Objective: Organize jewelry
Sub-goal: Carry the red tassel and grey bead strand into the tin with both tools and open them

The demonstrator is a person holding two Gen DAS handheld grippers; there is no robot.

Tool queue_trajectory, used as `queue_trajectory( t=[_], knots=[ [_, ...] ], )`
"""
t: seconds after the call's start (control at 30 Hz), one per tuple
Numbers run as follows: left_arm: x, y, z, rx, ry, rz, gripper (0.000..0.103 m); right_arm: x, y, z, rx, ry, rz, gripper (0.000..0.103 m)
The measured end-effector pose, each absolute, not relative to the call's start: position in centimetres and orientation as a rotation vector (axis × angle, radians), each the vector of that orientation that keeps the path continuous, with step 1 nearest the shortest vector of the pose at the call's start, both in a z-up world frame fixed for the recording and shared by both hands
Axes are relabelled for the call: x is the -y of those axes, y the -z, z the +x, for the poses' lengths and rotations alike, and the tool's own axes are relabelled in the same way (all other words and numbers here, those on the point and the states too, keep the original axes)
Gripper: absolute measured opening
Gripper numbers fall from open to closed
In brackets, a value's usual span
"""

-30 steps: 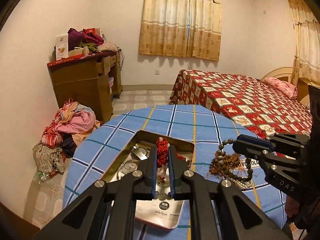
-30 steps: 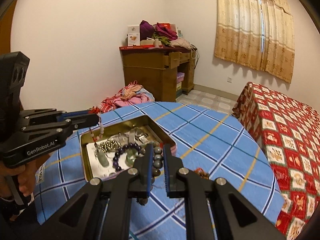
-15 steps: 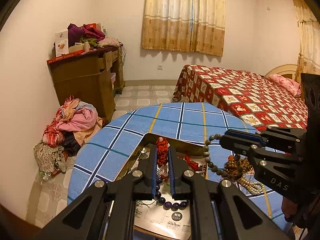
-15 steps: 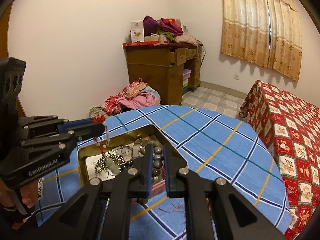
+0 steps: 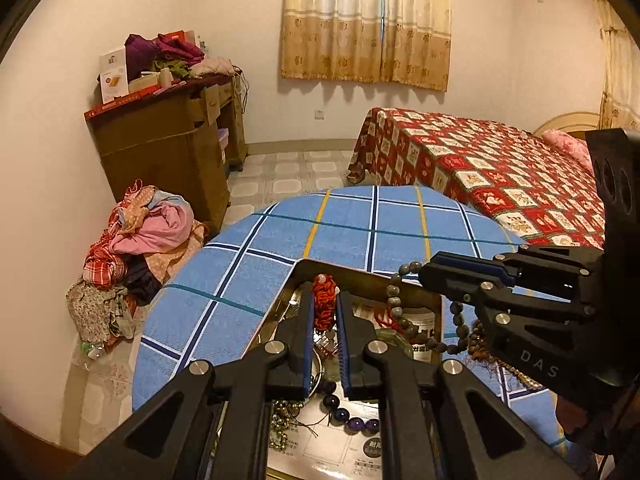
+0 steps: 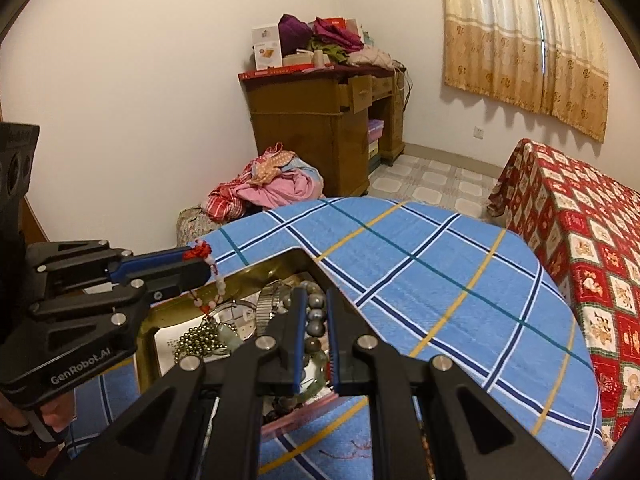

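Note:
A gold tin box (image 5: pixel 362 278) (image 6: pixel 168 314) with several pieces of jewelry sits on the blue plaid table (image 5: pixel 348 228) (image 6: pixel 440 280). My left gripper (image 5: pixel 323 308) (image 6: pixel 200 266) is shut on a red corded necklace (image 5: pixel 323 300) with pink-white beads (image 6: pixel 218 286), held above the box. My right gripper (image 6: pixel 316 308) (image 5: pixel 424 276) is shut on a grey-brown bead bracelet (image 5: pixel 400 312) (image 6: pixel 314 316) that hangs over the box. A purple bead bracelet (image 5: pixel 352 422) and a brass bead chain (image 6: pixel 200 340) lie inside.
More brown beads (image 5: pixel 478 340) lie on the table right of the box. A bed with a red patterned cover (image 5: pixel 500 168) stands to the right. A wooden dresser (image 5: pixel 172 148) and a pile of clothes (image 5: pixel 136 240) stand by the left wall.
Both grippers have risen and moved over the box with their pieces. The bead bracelet has been lifted off the pile on the table and now hangs over the box.

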State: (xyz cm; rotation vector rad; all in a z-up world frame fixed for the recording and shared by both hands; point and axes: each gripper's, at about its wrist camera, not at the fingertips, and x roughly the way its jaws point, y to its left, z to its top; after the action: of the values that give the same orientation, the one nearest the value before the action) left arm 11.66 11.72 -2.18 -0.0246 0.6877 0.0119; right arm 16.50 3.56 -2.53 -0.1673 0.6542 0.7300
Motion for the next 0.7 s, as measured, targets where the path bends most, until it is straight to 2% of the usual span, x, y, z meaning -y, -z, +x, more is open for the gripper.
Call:
queue_trajectory(
  t=[0.63, 0.67, 0.7],
  knots=[
    [-11.7, 5.0, 13.5, -0.778, -0.043, 0.002, 0.010, -4.0, 5.3, 18.0, -0.766, -0.739, -0.178, 0.013],
    [-11.7, 5.0, 13.5, -0.786, -0.049, 0.001, 0.010, -3.8, 5.3, 18.0, -0.765, -0.736, -0.172, 0.014],
    [-11.7, 4.9, 13.5, -0.788, -0.052, 0.002, 0.012, -3.7, 5.4, 17.9, -0.768, -0.732, -0.169, 0.019]
  ],
)
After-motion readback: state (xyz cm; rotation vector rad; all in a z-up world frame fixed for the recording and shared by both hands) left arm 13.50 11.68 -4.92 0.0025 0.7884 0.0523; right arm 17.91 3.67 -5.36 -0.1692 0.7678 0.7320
